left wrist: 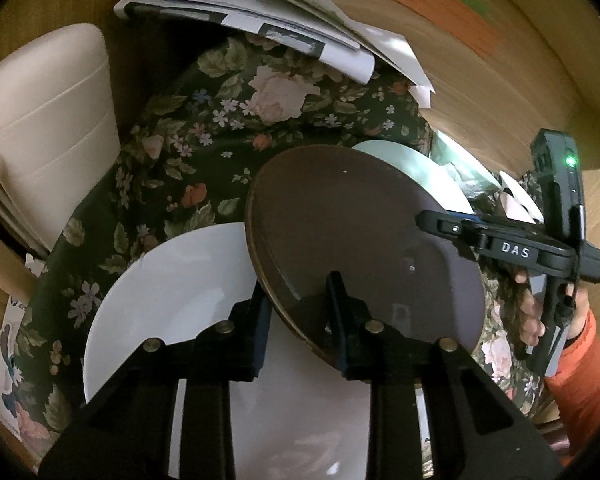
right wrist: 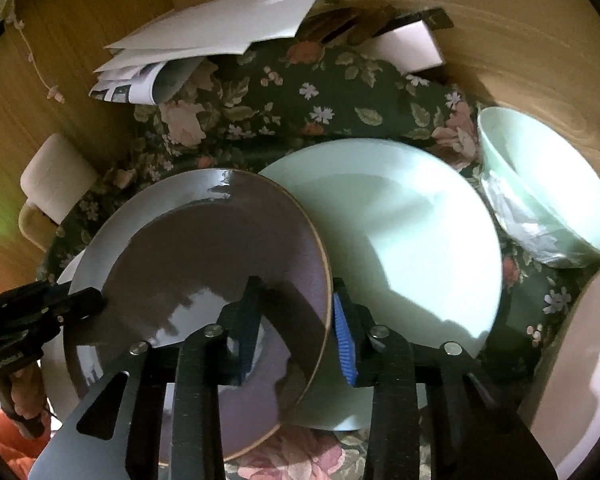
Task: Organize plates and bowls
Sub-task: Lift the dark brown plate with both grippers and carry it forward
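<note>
Brown plate [left wrist: 364,240]: lifted off the counter, tilted, rim clamped on both sides.
Left gripper [left wrist: 300,312]: closed on plate's near rim, above white plate [left wrist: 168,300].
Right gripper [right wrist: 296,320]: closed on opposite rim, beside pale green plate [right wrist: 404,248].
Done: nothing stacked yet, as far as seen.
Left: brown plate needed a resting place; green bowl [right wrist: 548,200] and pink dish [right wrist: 580,360] sat apart on floral cloth [left wrist: 220,128].
</note>
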`<act>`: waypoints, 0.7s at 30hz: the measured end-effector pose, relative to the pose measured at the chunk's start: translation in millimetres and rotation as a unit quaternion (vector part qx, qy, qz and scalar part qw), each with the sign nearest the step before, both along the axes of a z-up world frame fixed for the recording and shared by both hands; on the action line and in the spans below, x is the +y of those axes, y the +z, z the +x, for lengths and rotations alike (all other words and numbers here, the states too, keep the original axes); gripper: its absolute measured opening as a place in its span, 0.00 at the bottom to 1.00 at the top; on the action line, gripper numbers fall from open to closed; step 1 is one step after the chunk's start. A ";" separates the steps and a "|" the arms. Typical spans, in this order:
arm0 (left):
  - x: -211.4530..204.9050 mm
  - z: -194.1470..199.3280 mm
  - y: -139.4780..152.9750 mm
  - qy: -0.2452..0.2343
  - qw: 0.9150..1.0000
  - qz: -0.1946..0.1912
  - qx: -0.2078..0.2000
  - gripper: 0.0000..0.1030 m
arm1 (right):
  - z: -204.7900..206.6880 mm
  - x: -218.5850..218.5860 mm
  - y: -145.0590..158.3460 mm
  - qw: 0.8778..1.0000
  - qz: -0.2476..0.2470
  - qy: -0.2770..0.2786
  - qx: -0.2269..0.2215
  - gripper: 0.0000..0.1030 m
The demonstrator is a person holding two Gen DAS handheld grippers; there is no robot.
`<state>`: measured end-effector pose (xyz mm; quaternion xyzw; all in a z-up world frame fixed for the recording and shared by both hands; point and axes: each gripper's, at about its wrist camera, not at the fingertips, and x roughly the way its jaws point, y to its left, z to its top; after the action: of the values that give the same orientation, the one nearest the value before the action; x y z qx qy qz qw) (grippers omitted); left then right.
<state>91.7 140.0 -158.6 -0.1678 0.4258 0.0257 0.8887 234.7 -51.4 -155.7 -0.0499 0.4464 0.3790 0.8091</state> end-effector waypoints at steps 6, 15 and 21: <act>-3.0 -4.7 3.9 0.007 1.000 0.009 -0.003 0.26 | -4.2 -6.4 1.8 1.000 0.005 -0.009 0.002 0.27; -11.4 -6.1 10.3 0.006 1.000 0.016 -0.013 0.26 | -23.0 -29.6 11.7 0.999 0.018 -0.027 -0.014 0.26; -23.6 -11.6 18.6 0.005 0.999 0.022 -0.028 0.26 | -35.4 -45.8 19.4 0.999 0.029 -0.039 -0.019 0.25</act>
<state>80.1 116.4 -140.0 -0.1508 0.3995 0.0349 0.9036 199.3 -97.2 -136.3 -0.0162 0.4216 0.3588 0.8326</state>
